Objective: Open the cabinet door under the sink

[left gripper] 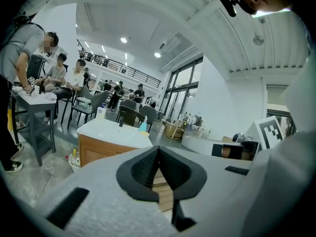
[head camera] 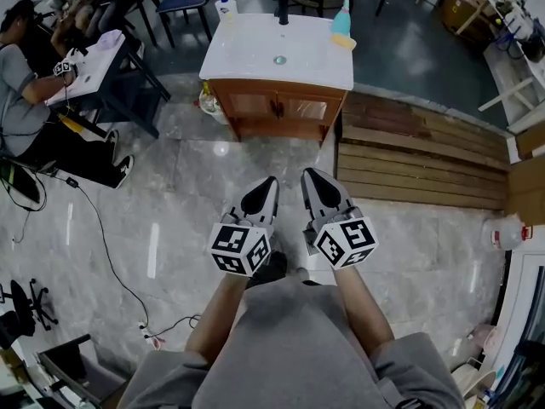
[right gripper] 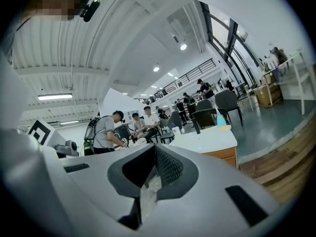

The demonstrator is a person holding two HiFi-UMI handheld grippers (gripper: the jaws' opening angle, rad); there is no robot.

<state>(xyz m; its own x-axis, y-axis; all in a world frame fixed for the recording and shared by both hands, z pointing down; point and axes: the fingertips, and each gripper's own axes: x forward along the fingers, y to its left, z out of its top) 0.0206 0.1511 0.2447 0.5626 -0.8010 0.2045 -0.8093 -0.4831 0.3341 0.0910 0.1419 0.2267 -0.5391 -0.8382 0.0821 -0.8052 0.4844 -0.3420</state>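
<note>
Ahead, wooden cabinet (head camera: pixel 277 107) under white sink (head camera: pixel 255 49); left gripper (head camera: pixel 270 181) and right gripper (head camera: pixel 309 175) ribbed jaws clenched, empty.

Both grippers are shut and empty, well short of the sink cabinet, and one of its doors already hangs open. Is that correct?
Not quite. Both cabinet doors under the sink are closed, as the head view shows. The rest holds: the left gripper and right gripper are shut, empty and well short of the cabinet.
</note>
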